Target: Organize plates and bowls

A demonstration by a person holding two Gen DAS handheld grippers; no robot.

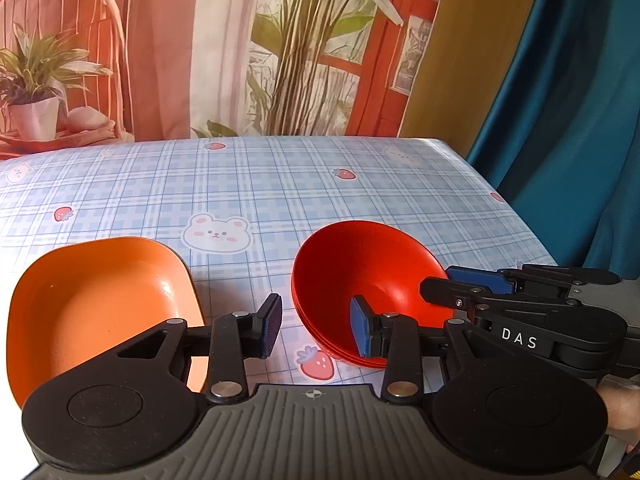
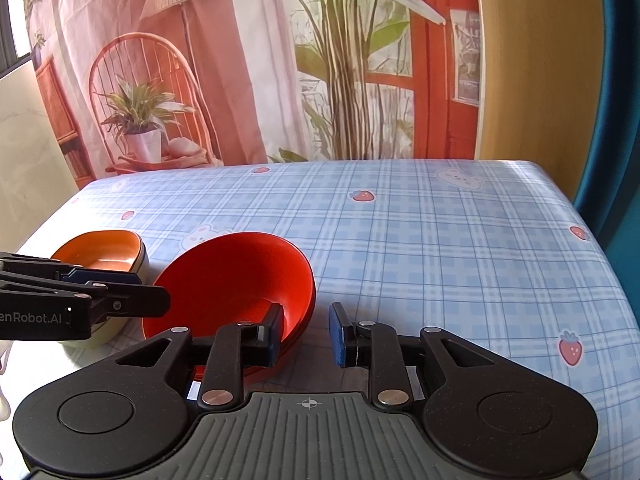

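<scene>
A stack of red bowls (image 1: 360,272) sits near the table's front; it also shows in the right wrist view (image 2: 236,284). An orange dish (image 1: 100,300) lies to its left, on a pale stack in the right wrist view (image 2: 104,252). My left gripper (image 1: 316,328) is open, its jaws straddling the near left rim of the red bowls, the right pad inside the bowl. My right gripper (image 2: 306,332) is open, straddling the bowls' near right rim, its left pad inside. Each gripper shows in the other's view: the right one (image 1: 472,284), the left one (image 2: 132,284).
The table wears a blue plaid cloth (image 2: 440,248) with bear and strawberry prints. A printed backdrop hangs behind it. A teal curtain (image 1: 568,128) hangs past the table's right edge.
</scene>
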